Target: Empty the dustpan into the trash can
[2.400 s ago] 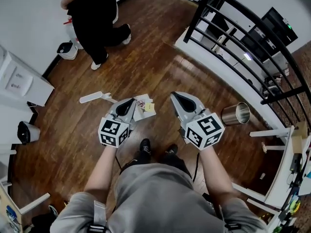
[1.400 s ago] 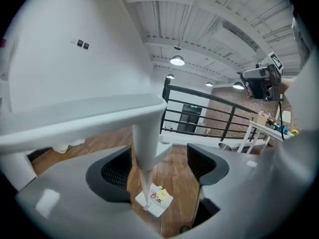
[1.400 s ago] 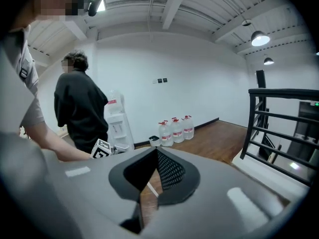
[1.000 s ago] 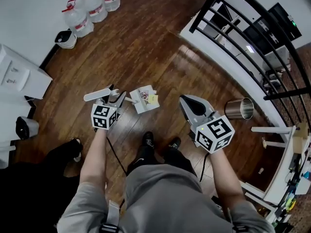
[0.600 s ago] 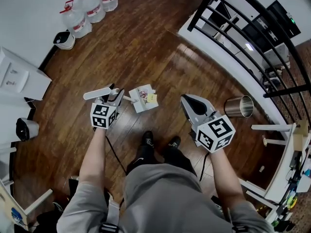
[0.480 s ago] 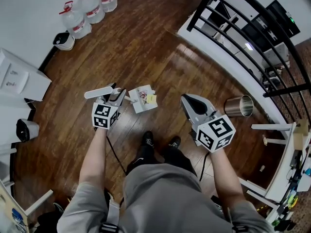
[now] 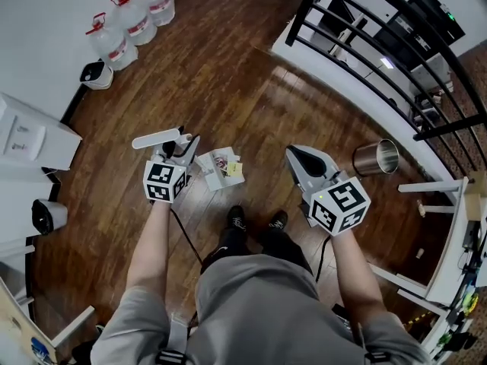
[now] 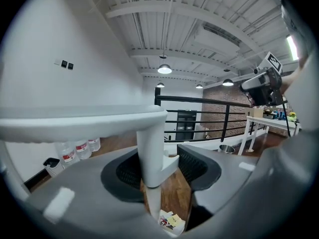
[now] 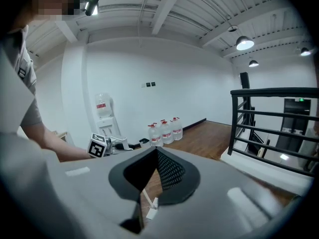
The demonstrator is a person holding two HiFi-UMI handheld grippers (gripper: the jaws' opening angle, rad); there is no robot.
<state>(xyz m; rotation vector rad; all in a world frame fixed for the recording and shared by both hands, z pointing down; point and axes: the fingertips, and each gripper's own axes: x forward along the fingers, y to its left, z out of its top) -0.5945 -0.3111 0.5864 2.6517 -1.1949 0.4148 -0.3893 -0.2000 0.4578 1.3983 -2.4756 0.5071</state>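
The white dustpan (image 7: 218, 169) holds paper scraps and sits low in front of my feet; whether it touches the floor I cannot tell. Its long white handle (image 7: 156, 138) juts left. My left gripper (image 7: 185, 147) has just closed its jaws onto the handle's stem (image 8: 151, 156), and the pads press it from both sides. In the left gripper view the scraps (image 8: 170, 221) show below the jaws. The steel trash can (image 7: 374, 159) stands open at the right, near the railing. My right gripper (image 7: 298, 152) hovers between pan and can, shut and empty, its tips meeting in the right gripper view (image 9: 155, 153).
A black railing (image 7: 358, 44) on a white step curves along the right. Water bottles (image 7: 125, 23) and a small white bin (image 7: 95, 74) line the far left wall. A white table (image 7: 445, 226) stands at the right, white furniture (image 7: 30, 131) at the left. My shoes (image 7: 255, 223) are just below the pan.
The left gripper has risen a little with the handle in it. The right gripper has edged sideways. The dark-clothed person seen at lower left a second ago is out of view.
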